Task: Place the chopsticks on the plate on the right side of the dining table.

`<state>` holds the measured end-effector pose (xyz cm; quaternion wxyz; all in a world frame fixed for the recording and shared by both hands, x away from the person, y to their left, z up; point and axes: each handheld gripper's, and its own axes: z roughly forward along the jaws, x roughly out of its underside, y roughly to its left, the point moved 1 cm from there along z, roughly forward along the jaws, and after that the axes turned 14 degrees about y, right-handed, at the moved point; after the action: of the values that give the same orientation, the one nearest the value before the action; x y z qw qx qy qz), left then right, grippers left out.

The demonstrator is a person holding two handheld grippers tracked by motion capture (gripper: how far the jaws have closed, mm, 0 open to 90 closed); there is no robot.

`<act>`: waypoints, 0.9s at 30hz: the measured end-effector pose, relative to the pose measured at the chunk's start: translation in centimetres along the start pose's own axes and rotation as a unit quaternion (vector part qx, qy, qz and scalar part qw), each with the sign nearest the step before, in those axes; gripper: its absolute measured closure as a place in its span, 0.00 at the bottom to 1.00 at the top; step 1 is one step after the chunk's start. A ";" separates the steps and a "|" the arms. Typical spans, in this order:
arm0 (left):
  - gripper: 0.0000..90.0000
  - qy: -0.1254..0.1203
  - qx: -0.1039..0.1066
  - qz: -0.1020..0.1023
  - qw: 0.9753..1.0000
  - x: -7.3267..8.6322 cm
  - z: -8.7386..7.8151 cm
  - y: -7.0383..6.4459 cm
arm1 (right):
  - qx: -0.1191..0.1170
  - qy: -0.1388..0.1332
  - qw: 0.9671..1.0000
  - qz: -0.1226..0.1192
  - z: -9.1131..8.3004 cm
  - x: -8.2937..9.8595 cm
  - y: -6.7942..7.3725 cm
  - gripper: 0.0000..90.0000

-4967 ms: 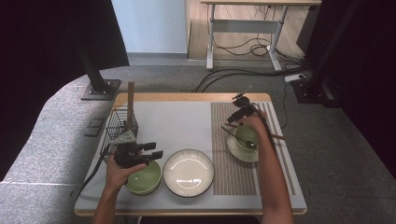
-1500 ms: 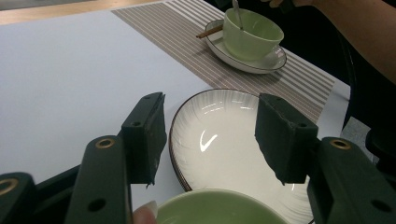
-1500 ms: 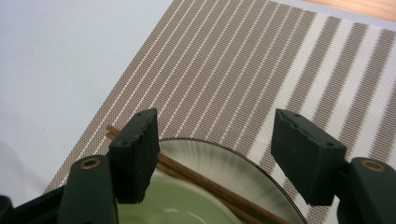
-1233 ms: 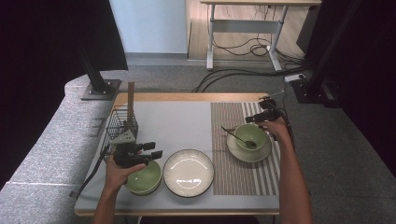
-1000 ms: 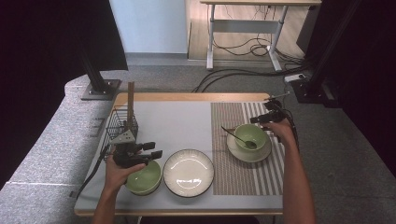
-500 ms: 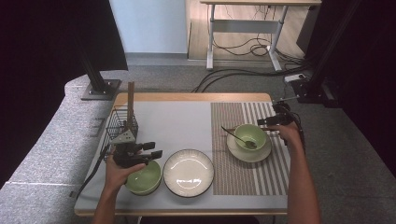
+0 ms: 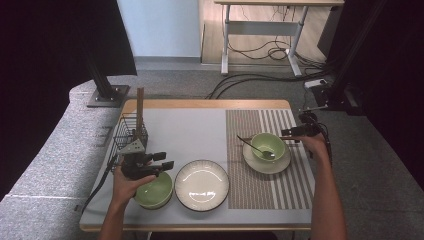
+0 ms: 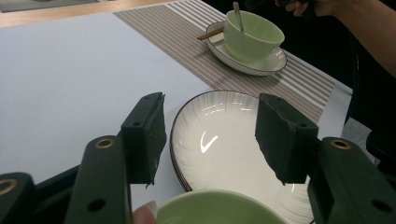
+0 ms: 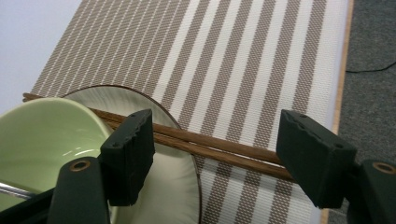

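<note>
**Grippers poised over chopsticks and bowl at a set table**

Right gripper (image 9: 215,154) is hovering with its jaws spread wide and gripping nothing, seen in its own view straddling a pair of brown chopsticks (image 9: 219,144). The chopsticks are lying side by side across the rim of a white saucer (image 9: 180,186) and running out onto the striped placemat (image 9: 243,60), passing between the two jaws without touching either. A green bowl (image 9: 42,140) is sitting on that saucer just left of the near jaw, with a metal spoon (image 7: 256,148) resting in it. From the high view, the right gripper (image 7: 296,132) is sitting at the far right edge of the placemat (image 7: 260,185), just beside the saucer.

Left gripper (image 8: 210,135) is also standing wide open and holding nothing. Its jaws are framing the rim of an empty white plate (image 8: 224,149), while a second green bowl (image 8: 219,210) is sitting right below them, a fingertip of the holding hand touching near its edge. From above, the left gripper (image 7: 161,163) is hanging over that second bowl (image 7: 154,190), which is lying just beside the plate (image 7: 201,184).

Both place settings are resting on a pale grey table (image 7: 190,135) with a wooden border. A black wire basket (image 7: 129,135) is standing at its left edge with a wooden stick rising from it. Grey carpet, trailing cables and a desk frame are filling the room beyond.
</note>
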<state>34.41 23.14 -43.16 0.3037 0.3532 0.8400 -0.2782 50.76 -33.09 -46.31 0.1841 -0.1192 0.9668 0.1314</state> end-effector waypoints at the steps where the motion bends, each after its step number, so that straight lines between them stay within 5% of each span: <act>1: 0.48 0.000 0.000 0.000 1.000 0.0 0.0 0.0 | 0.001 0.000 1.000 0.004 0.0 0.1 -0.1 0.31; 27: 0.48 0.006 0.000 0.000 1.000 0.0 0.2 0.0 | 0.016 0.004 0.999 0.043 -0.1 1.4 -2.8 0.29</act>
<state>34.49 22.99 -43.32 0.2989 0.3550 0.8415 -0.2765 50.28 -35.93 -47.37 0.1759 -0.0748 0.9738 0.1233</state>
